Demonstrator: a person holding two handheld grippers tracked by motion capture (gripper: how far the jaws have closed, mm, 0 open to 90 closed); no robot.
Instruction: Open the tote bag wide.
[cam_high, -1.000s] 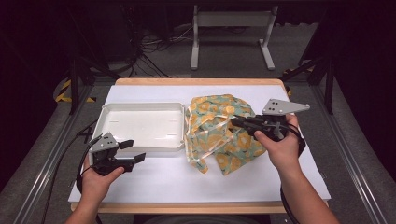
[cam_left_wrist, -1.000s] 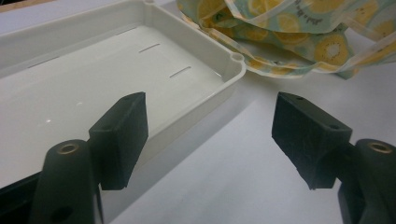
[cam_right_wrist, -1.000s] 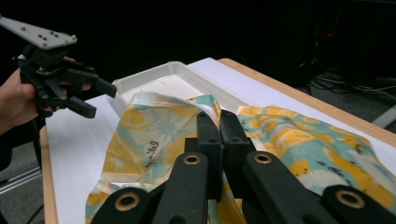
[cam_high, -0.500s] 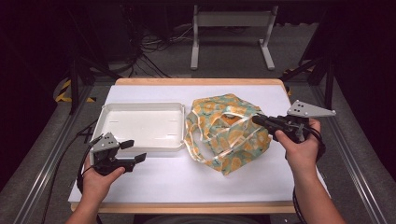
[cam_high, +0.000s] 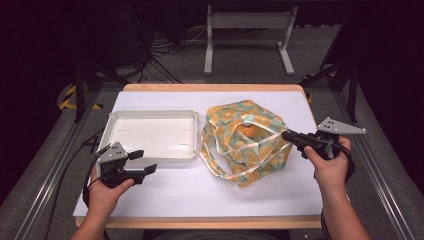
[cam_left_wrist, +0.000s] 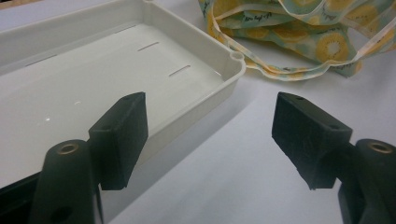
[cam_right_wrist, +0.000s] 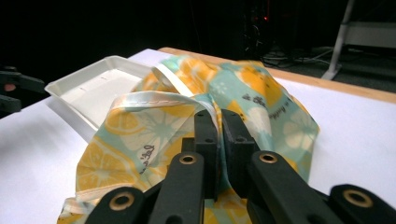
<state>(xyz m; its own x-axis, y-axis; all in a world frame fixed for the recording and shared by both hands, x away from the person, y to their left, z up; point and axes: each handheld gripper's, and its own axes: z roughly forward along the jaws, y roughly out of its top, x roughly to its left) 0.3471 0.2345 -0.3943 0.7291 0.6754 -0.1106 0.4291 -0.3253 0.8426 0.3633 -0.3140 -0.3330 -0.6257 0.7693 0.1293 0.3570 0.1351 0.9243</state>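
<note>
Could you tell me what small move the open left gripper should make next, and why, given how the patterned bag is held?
Probably bring the left gripper across to the near-left rim of the yellow-and-teal citrus-print fabric bag. Its jaws stand wide apart over bare white table beside the shallow white plastic tray, while the right gripper is clamped on the bag's right edge, so one side alone is held.

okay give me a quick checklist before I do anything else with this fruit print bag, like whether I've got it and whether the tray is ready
1. Right gripper shut on the bag fabric: ok.
2. Left gripper open and free, by the near corner of the tray: ok.
3. Tray empty: ok.
4. Bag mouth open and accessible: cannot tell.
5. Bag straps clear of the tray: ok; they loop on the table beside it.
</note>
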